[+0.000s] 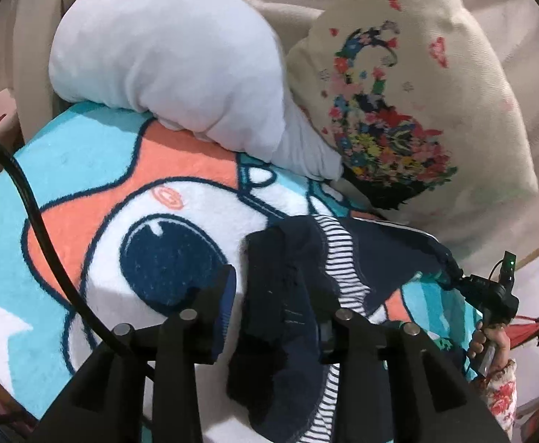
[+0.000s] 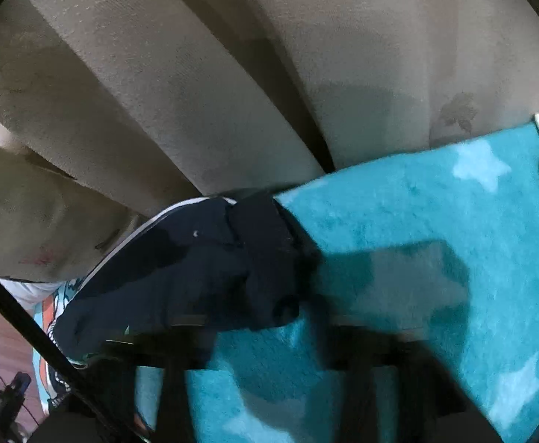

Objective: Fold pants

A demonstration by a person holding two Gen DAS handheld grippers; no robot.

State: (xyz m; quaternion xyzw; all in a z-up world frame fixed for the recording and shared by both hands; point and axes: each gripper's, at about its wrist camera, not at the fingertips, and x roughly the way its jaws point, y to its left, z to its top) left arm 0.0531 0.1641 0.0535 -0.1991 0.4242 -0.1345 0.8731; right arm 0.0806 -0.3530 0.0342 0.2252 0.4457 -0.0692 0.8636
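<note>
The dark navy pants (image 1: 291, 295) with a striped lining lie bunched on a cartoon-print blanket (image 1: 103, 199). In the left wrist view my left gripper (image 1: 273, 317) stands open, its fingers either side of a fold of the pants. My right gripper (image 1: 491, 291) shows at the far right of that view, at the pants' other end. In the right wrist view the pants (image 2: 181, 265) lie across the blurred fingers of my right gripper (image 2: 269, 328); the cloth hides whether the jaws are closed.
A white plush pillow (image 1: 166, 59) and a floral-print cushion (image 1: 398, 103) rest at the back of the blanket. Beige sofa cushions (image 2: 195, 74) rise behind. The teal star-print blanket (image 2: 417, 240) covers the seat. A black cable (image 1: 29, 199) crosses the left.
</note>
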